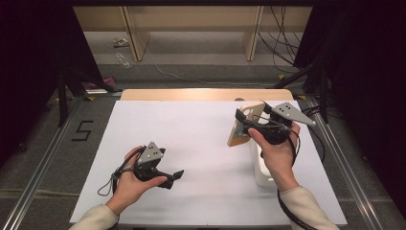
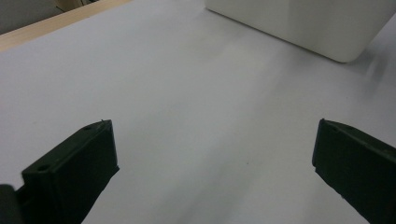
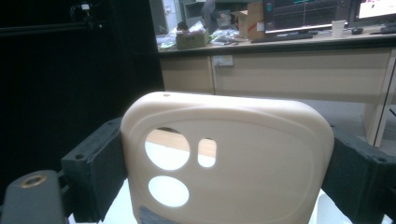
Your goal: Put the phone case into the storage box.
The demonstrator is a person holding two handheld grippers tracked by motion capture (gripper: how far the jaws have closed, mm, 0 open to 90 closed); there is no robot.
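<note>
Holding a beige phone case [image 3: 226, 158] upright across its width in the right gripper [image 1: 250, 125], raised over the white box [image 1: 262, 171]; left gripper [image 1: 173, 176] idling wide-jawed and unloaded, well aside on the table [image 1: 191, 143]

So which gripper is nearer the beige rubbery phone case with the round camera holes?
Right. The right gripper clamps the beige phone case between its jaws; the left gripper is open, well to its left, low over the white table.
</note>
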